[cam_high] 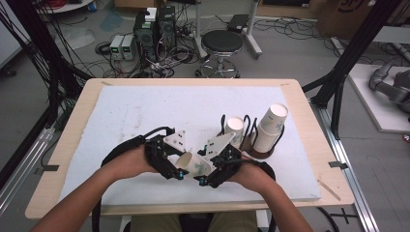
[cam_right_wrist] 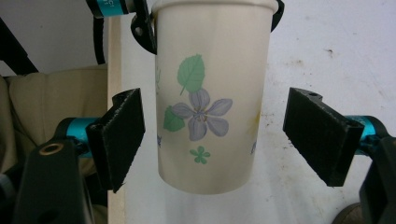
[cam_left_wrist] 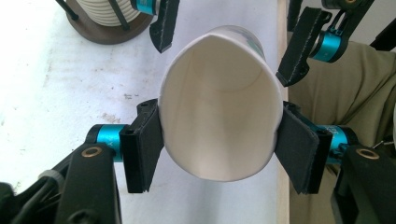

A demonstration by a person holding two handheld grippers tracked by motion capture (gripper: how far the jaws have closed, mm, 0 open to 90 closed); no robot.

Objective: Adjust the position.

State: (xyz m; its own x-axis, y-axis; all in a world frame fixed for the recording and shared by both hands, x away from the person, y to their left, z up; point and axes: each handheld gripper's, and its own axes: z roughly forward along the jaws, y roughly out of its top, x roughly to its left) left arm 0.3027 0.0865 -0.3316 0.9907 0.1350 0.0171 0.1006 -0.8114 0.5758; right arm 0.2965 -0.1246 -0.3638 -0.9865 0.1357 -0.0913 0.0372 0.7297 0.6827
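1. While my left gripper point(cam_left_wrist: 219, 154) pinches the paper cup point(cam_left_wrist: 220, 107) at its rim, squeezing the mouth into an oval, the cup hangs on its side above the near part of the table point(cam_high: 145, 111).
2. My right gripper point(cam_right_wrist: 219, 140) stands spread around the cup's flowered body, both pads apart from the wall, so it holds nothing yet.
3. Farther right on the table, the wire cup holder point(cam_high: 251, 140) already carries a stack of cups point(cam_high: 270, 126) and a single cup point(cam_high: 234, 126).
4. Left to do, I judge: close the right gripper, release the left, then seat this cup in the holder.
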